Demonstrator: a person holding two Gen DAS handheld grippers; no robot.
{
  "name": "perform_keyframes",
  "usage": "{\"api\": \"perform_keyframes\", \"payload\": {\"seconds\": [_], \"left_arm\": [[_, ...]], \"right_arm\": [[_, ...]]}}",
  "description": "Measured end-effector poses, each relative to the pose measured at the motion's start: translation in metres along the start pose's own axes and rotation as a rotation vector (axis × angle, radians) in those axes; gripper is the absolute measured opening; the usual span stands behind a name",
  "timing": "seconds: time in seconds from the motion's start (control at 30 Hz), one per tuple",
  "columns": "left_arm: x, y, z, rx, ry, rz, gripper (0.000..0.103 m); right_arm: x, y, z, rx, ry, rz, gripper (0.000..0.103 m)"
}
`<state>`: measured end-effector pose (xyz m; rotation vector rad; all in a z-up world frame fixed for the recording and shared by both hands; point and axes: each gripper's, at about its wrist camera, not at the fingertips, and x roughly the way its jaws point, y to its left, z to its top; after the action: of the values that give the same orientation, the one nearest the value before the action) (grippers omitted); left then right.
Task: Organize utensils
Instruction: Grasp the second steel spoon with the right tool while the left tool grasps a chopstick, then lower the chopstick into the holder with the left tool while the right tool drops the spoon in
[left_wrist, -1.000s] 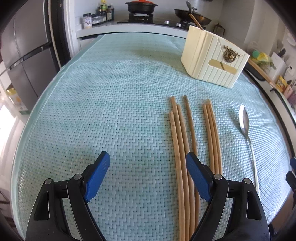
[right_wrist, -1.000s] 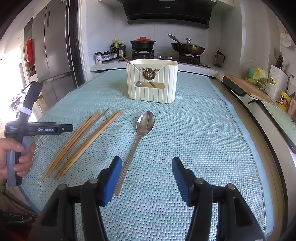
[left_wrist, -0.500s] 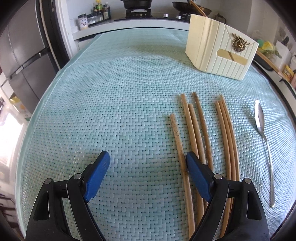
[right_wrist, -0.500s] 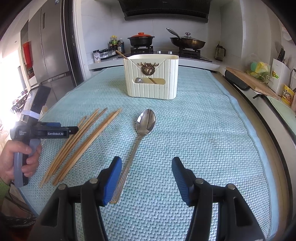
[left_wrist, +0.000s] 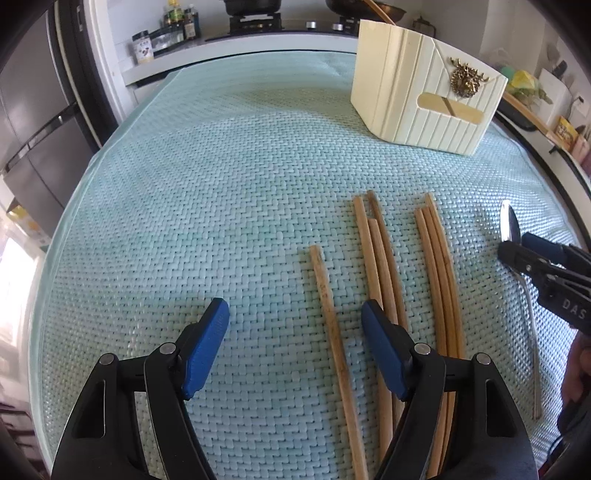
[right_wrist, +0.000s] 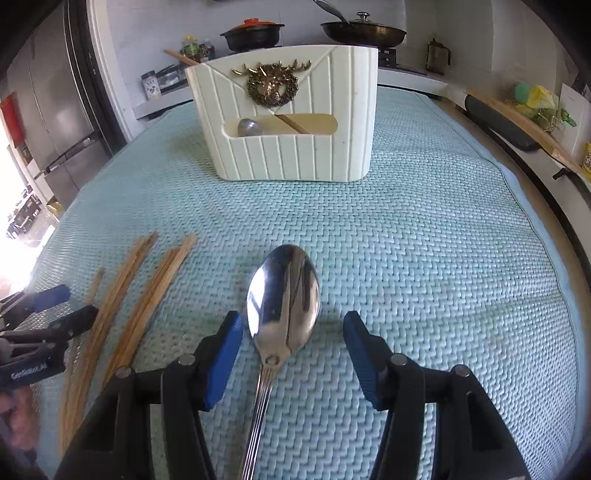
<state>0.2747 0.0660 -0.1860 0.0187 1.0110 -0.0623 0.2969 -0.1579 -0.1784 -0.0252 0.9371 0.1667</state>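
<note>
Spoon (right_wrist: 283, 306) between open right claw (right_wrist: 293, 349) pads.

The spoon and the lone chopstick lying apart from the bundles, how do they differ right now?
The spoon is shiny metal with a wide bowl; the lone chopstick is a plain, thin wooden stick. The spoon lies centred between the right claw's open jaws; the chopstick lies between the closing jaws of the left claw, nearer its right finger, untouched. Both lie flat on the teal mat, pointing roughly toward the cream holder.
</note>
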Motion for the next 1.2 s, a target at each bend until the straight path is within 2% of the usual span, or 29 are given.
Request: {"api": "perform_keyframes", "payload": {"seconds": [0.1, 0.13, 0.17, 0.2, 0.23, 0.27, 0.43, 0.63, 0.93, 1.2], "left_arm": [[-0.002, -0.001, 0.002, 0.008, 0.005, -0.006, 0.061], [-0.003, -0.002, 0.001, 0.012, 0.007, -0.012, 0.052], [-0.004, -0.004, 0.002, 0.017, 0.005, -0.014, 0.039], [-0.005, -0.005, 0.001, 0.021, 0.003, -0.016, 0.031], [-0.006, -0.007, 0.001, 0.024, 0.003, -0.021, 0.017], [-0.007, -0.008, 0.000, 0.020, 0.004, -0.032, 0.008], [-0.011, -0.003, 0.000, -0.026, -0.008, -0.059, 0.005], [-0.053, 0.002, 0.006, -0.055, -0.103, -0.108, 0.005], [-0.142, 0.013, 0.022, -0.081, -0.273, -0.205, 0.005], [-0.161, 0.016, 0.036, -0.119, -0.339, -0.246, 0.005]], "right_arm": [[0.006, 0.010, 0.007, -0.029, 0.024, -0.037, 0.058], [0.006, 0.012, 0.007, -0.036, 0.023, -0.047, 0.054], [0.006, 0.013, 0.007, -0.041, 0.017, -0.049, 0.042], [0.006, 0.014, 0.008, -0.049, 0.012, -0.054, 0.042], [0.007, 0.014, 0.009, -0.050, 0.010, -0.050, 0.042], [0.007, 0.013, 0.009, -0.047, 0.008, -0.041, 0.042], [-0.010, -0.005, 0.010, -0.012, -0.043, 0.037, 0.042], [-0.065, -0.020, 0.010, -0.007, -0.152, 0.122, 0.042], [-0.148, -0.020, 0.004, -0.040, -0.307, 0.179, 0.042], [-0.185, -0.017, 0.010, -0.069, -0.388, 0.177, 0.042]]}}
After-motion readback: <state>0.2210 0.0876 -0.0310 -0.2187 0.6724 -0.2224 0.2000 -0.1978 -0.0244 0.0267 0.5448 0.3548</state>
